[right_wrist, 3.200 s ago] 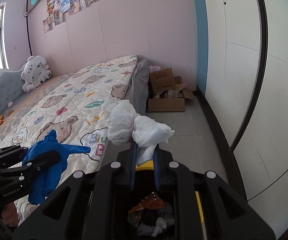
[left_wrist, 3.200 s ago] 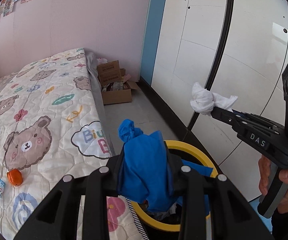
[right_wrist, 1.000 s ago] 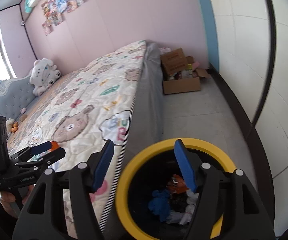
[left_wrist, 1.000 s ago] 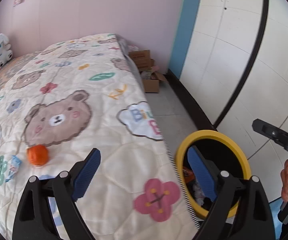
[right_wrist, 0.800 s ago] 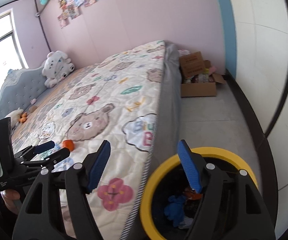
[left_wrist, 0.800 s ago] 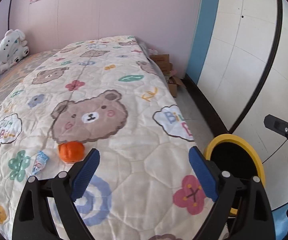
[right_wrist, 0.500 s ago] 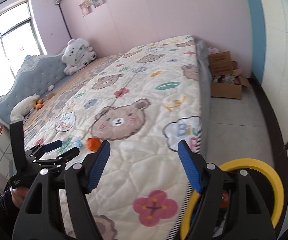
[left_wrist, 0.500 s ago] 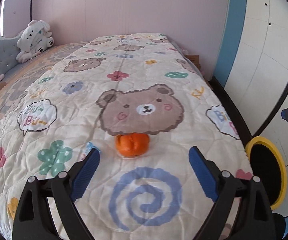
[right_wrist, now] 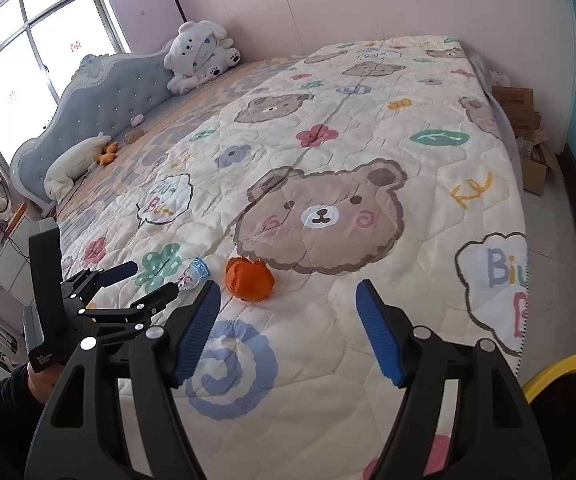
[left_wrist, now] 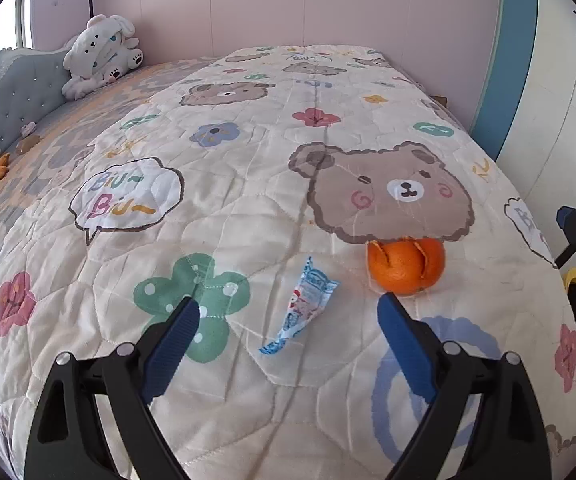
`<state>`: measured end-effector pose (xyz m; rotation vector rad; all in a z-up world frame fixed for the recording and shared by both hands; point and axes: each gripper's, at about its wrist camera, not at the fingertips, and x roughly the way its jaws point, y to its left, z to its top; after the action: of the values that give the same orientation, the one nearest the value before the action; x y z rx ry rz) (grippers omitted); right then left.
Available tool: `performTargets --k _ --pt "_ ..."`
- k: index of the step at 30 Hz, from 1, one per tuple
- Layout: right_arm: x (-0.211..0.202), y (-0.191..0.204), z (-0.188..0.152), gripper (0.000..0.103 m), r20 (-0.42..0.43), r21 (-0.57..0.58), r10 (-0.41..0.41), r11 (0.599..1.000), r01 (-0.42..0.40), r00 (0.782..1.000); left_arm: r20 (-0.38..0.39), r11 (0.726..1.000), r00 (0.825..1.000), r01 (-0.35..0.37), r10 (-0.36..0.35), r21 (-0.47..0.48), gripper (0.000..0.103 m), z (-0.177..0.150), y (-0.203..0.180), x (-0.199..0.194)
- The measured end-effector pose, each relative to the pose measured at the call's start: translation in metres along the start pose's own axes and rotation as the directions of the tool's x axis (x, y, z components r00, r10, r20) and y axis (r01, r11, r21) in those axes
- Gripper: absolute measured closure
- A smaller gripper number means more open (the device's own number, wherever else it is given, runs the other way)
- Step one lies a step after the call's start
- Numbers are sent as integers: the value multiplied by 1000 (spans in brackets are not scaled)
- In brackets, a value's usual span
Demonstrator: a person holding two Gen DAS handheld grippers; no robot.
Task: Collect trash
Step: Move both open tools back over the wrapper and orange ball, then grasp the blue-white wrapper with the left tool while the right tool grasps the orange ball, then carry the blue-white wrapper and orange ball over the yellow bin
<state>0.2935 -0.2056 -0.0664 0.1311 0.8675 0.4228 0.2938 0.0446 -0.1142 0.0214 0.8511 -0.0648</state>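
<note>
Hovering over quilt (left_wrist: 248, 208): left gripper (left_wrist: 288, 326) agape above wrapper (left_wrist: 303, 304); right gripper (right_wrist: 288, 320) agape near orange peel (right_wrist: 249, 278), possibly whole fruit.

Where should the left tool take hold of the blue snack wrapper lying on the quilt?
Across the wide crimped end of the blue snack wrapper, coming from above. It lies flat on the quilt, tapering toward the open left tool; the wide end offers more material, though it is nearer the orange peel.

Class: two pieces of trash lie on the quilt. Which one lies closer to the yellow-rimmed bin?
The orange peel: round, beneath the printed bear, bin-side of the flat blue wrapper.
</note>
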Motion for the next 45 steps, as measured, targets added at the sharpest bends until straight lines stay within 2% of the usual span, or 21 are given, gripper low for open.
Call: performTargets --k 5,14,19,20,24,27,30,34,45 --pt "43 7 4 36 -73 6 35 999 -35 997 -24 1000 1000 -3 3 -12 16 0 8 16" --pt "92 14 4 36 -152 31 93 995 -90 984 -46 1000 999 -6 6 -12 18 1 12 32" --pt "112 17 2 36 -184 29 97 995 -93 978 -83 999 996 7 -11 -53 37 -1 20 47" --pt "116 17 2 37 -192 31 99 995 -95 976 -87 998 996 6 -11 -57 44 -1 21 49" --pt "129 21 0 45 -214 24 100 995 -97 972 -78 998 997 13 -19 -68 64 -2 24 52" --pt "136 25 2 59 -218 11 109 994 -109 970 -69 997 997 22 -27 -72 83 -2 24 52" --pt "140 27 3 65 -223 11 115 993 -115 968 -60 995 997 36 -42 -92 96 -2 28 51" --pt "137 27 5 71 -208 12 116 993 -116 971 -45 993 997 50 -56 -109 99 -1 31 48" --pt "95 24 9 72 -153 -2 119 993 -121 981 28 990 995 99 -97 -99 101 6 26 16"
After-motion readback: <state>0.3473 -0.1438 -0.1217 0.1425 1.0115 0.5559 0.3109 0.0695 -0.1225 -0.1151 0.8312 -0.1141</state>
